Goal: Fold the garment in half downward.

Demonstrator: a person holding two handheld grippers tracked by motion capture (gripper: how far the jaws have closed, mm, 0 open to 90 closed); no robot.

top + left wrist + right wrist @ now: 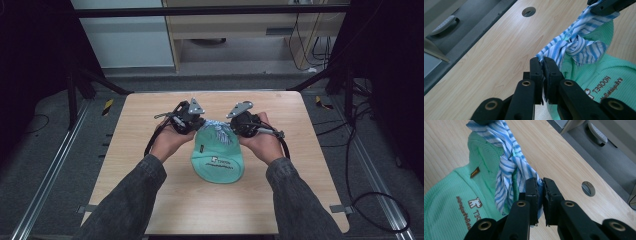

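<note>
**Both grippers pinch striped tie at knot**

The left gripper (541, 61) and right gripper (539, 182), jaws closed on opposite ends of the striped tie (576, 46), hold it knotted over the green bag (217, 157) mid-table (150, 130). Pulling evenly apart should tighten it.

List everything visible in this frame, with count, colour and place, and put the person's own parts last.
green garment: one, mint green with a printed logo, lying mid-table between the hands.
striped ties: blue and white, knotted at the garment's far end; count unclear; each gripper pinches one end.
table: one, light wood, with a round hole near its far edge.
floor rails: two, grey metal, either side of the table.
left gripper: one, black, fingers shut on the striped ties.
right gripper: one, black, fingers shut on the striped ties.
forearms: two, dark grey sleeves, entering from the bottom.
</note>
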